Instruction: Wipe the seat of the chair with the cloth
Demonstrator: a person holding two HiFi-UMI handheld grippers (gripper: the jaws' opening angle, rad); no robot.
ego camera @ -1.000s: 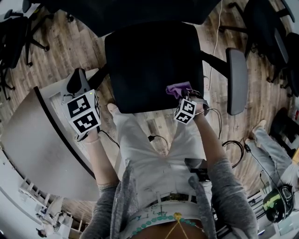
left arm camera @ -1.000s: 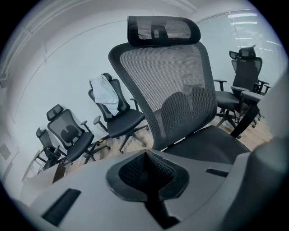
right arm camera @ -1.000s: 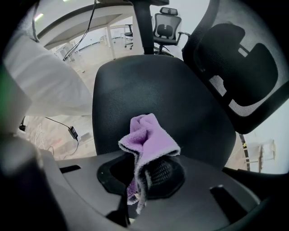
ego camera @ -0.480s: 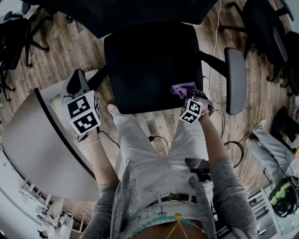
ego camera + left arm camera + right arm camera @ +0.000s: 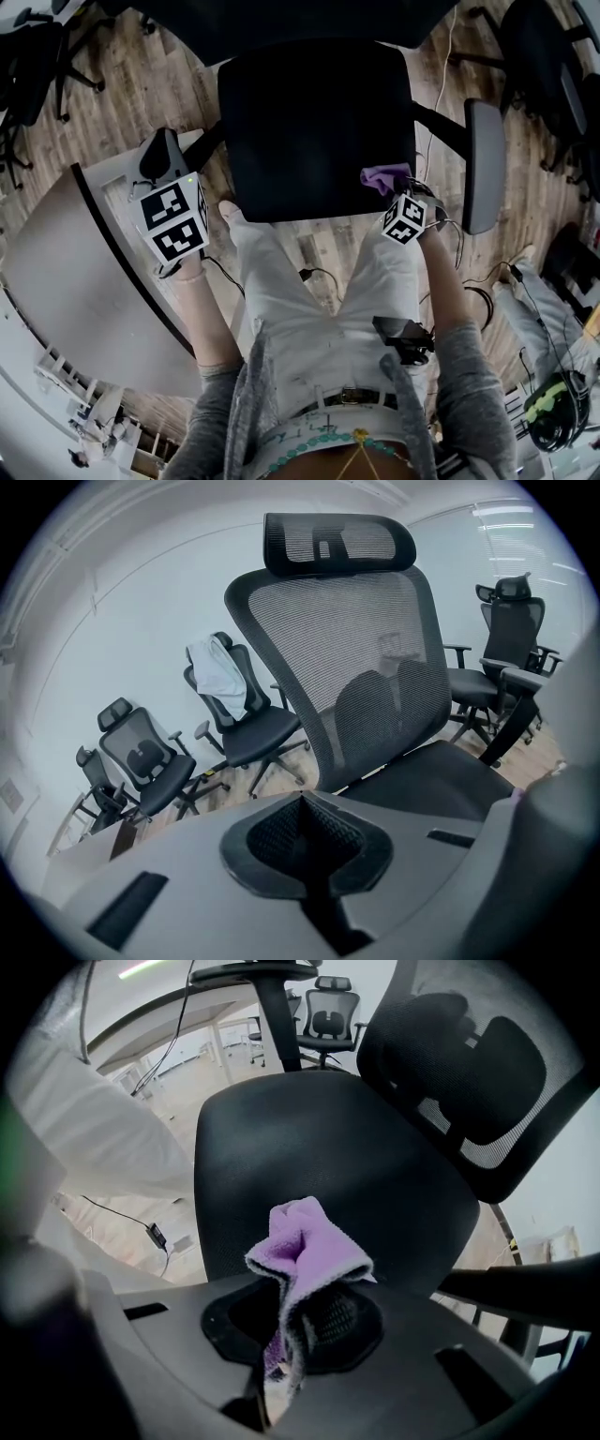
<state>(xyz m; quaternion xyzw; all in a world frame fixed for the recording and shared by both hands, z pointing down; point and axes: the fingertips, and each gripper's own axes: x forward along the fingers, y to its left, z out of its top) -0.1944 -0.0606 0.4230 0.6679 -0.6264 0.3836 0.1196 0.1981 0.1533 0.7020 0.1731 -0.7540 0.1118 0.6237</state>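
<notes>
The black chair seat (image 5: pixel 314 127) (image 5: pixel 328 1157) fills the upper middle of the head view, its mesh back (image 5: pixel 352 658) upright behind it. My right gripper (image 5: pixel 398 192) (image 5: pixel 295 1330) is shut on a purple cloth (image 5: pixel 384 176) (image 5: pixel 305 1251) at the seat's front right corner, the cloth bunched upward between the jaws. My left gripper (image 5: pixel 164 159) (image 5: pixel 305 841) hangs left of the seat, beside the armrest, with its jaws closed together and nothing between them.
A grey armrest (image 5: pixel 485 164) juts out right of the seat. A curved grey desk (image 5: pixel 75 281) lies to the left. Cables (image 5: pixel 314 277) trail over the wood floor. Other office chairs (image 5: pixel 248 728) stand around. The person's legs are just in front of the seat.
My right gripper with the cloth has slid rightward along the seat's front edge toward the right corner. The left gripper has stayed beside the seat.
</notes>
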